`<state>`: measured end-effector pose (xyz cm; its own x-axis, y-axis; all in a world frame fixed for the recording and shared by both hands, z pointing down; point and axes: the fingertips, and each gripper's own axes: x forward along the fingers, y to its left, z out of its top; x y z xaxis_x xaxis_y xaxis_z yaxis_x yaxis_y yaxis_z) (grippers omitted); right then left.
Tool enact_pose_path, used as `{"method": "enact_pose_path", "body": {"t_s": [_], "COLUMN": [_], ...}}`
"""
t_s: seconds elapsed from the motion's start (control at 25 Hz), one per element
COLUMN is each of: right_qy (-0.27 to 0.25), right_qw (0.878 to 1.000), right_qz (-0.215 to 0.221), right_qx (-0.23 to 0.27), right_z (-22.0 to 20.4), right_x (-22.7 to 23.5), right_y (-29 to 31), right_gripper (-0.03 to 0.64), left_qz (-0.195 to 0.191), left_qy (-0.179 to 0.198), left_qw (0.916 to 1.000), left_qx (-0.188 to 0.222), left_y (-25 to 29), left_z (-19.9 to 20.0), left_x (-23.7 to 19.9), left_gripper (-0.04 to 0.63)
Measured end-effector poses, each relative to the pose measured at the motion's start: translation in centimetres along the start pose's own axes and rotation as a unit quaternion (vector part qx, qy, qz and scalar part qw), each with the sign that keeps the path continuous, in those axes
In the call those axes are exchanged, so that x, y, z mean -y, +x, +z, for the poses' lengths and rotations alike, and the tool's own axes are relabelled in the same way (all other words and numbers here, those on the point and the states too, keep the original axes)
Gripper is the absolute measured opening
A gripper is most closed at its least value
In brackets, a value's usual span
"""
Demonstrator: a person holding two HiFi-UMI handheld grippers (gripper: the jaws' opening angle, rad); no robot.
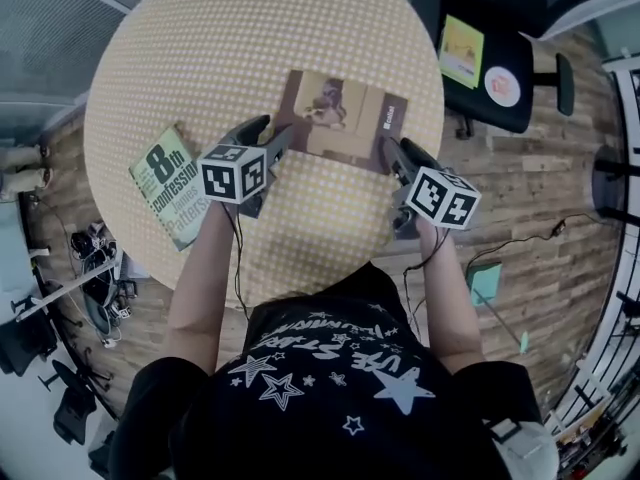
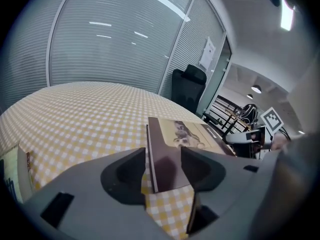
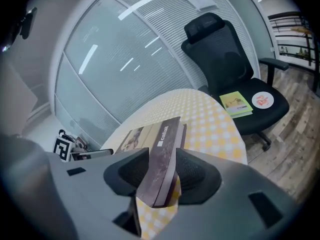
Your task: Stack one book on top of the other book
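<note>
A brown book (image 1: 340, 118) with a picture on its cover lies flat in the middle of the round yellow-checked table (image 1: 250, 28). A green paperback (image 1: 170, 183) lies apart from it near the table's left edge, and shows at the left border of the left gripper view (image 2: 10, 179). My left gripper (image 1: 268, 136) stands open around the brown book's near left corner (image 2: 165, 164), with cloth showing beside one jaw. My right gripper (image 1: 402, 156) stands open astride the book's right corner (image 3: 162, 149), by the spine.
A black office chair (image 1: 500, 58) stands beyond the table's right side with a yellow-green booklet (image 1: 461, 50) and a round disc (image 1: 502, 85) on its seat. Glass walls with blinds (image 2: 125, 39) curve behind the table. Cables and gear (image 1: 95, 268) lie on the floor at the left.
</note>
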<state>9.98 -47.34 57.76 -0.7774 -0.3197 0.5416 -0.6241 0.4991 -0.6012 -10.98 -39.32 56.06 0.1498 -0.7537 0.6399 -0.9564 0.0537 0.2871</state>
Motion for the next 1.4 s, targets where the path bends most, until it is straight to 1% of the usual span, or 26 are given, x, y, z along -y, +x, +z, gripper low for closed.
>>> {"method": "enact_pose_path", "body": {"t_s": [0.12, 0.24, 0.4, 0.56, 0.6, 0.68, 0.72, 0.84, 0.96, 1.04, 1.12, 1.16, 1.28, 1.4], "right_qy": [-0.002, 0.001, -0.008, -0.003, 0.001, 0.005, 0.006, 0.002, 0.01, 0.015, 0.013, 0.008, -0.005, -0.007], "right_qw": [1.0, 0.999, 0.999, 0.999, 0.999, 0.999, 0.999, 0.999, 0.999, 0.999, 1.0, 1.0, 1.0, 1.0], "right_qz": [0.005, 0.008, 0.009, 0.016, 0.017, 0.018, 0.018, 0.012, 0.012, 0.015, 0.017, 0.018, 0.016, 0.011], "right_qx": [-0.02, -0.031, -0.038, -0.045, -0.045, -0.045, -0.045, -0.044, -0.041, -0.031, -0.022, -0.019, -0.005, 0.02], "right_z": [-0.3, -0.4, -0.1, -0.1, -0.1, -0.1, -0.1, -0.2, -0.7, -0.8, -0.7, -0.8, -1.2, -1.9], "right_x": [0.0, 0.4, 0.5, 0.4, 0.2, 0.2, 0.2, 0.1, -0.3, -0.6, -1.4, -2.0, -4.0, -6.7], "right_y": [0.6, 1.0, 1.4, 1.6, 1.5, 1.4, 1.4, 1.1, 0.7, 0.3, 0.0, -0.2, -1.1, -2.3], "right_gripper": [0.151, 0.15, 0.15, 0.147, 0.144, 0.141, 0.14, 0.138, 0.137, 0.135, 0.135, 0.135, 0.135, 0.135], "left_qz": [0.007, 0.004, -0.004, -0.007, -0.011, -0.02, -0.021, -0.018, -0.011, -0.008, -0.009, -0.01, -0.014, -0.027], "left_qy": [-0.011, -0.022, -0.044, -0.053, -0.055, -0.061, -0.062, -0.065, -0.073, -0.098, -0.124, -0.129, -0.124, -0.114], "left_qw": [0.9998, 0.9995, 0.9988, 0.9984, 0.9982, 0.9978, 0.9977, 0.9976, 0.9971, 0.9952, 0.9921, 0.9913, 0.9915, 0.9914], "left_qx": [-0.012, -0.023, -0.021, -0.018, -0.018, -0.019, -0.019, -0.017, -0.015, -0.005, 0.015, 0.024, 0.039, 0.058], "left_y": [0.8, 1.3, 1.5, 1.6, 1.6, 1.6, 1.7, 1.8, 1.5, 1.0, 0.1, -0.6, -2.7, -5.4], "left_z": [-0.4, -1.0, -1.1, -1.1, -1.2, -1.2, -1.1, -1.0, -1.1, -1.1, -0.9, -0.8, -0.5, 0.0], "left_x": [-0.5, -0.7, -0.9, -0.8, -0.7, -0.3, -0.1, -0.1, -0.3, -0.4, -0.7, -0.8, -1.1, -1.6], "left_gripper": [0.225, 0.226, 0.232, 0.229, 0.219, 0.171, 0.161, 0.16, 0.158, 0.151, 0.132, 0.13, 0.13, 0.126]}}
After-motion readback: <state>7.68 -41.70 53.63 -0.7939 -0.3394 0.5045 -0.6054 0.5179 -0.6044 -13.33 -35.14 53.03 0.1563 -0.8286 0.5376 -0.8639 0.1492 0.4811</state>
